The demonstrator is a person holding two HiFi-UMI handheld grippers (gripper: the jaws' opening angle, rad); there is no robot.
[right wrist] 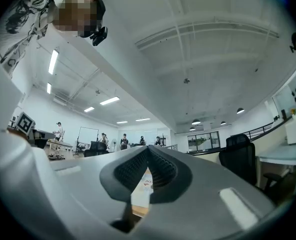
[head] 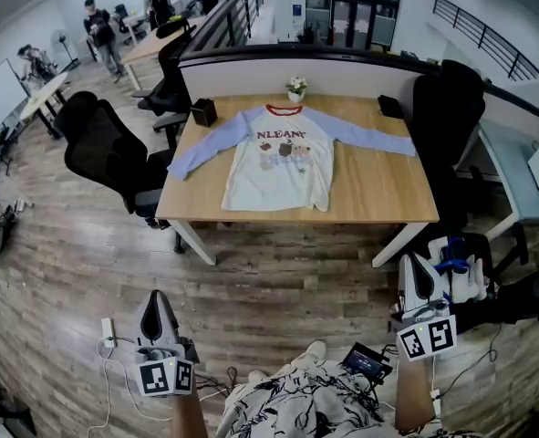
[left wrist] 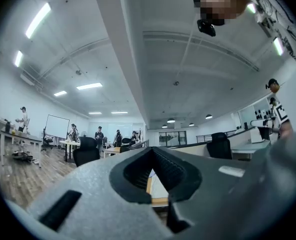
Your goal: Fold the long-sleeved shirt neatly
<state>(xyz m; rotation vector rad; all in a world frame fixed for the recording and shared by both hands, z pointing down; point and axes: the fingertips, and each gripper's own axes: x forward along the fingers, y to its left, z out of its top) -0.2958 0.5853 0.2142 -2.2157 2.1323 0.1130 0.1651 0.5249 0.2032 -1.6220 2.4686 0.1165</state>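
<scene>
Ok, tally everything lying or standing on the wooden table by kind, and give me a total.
Long-sleeved shirt: 1
Potted plant: 1
Small black objects: 2 (one toward the picture's left, one toward its right)
Total on the table: 4

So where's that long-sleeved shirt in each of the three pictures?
Head view: the shirt lies spread flat on the wooden table, upper centre.
Left gripper view: only a pale sliver, probably the shirt, low centre in the notch behind the closed jaws.
Right gripper view: a sliver of the shirt with its print, low centre in the same kind of notch.
Shared landmark: the wooden table, whose edge shows just below the shirt.
</scene>
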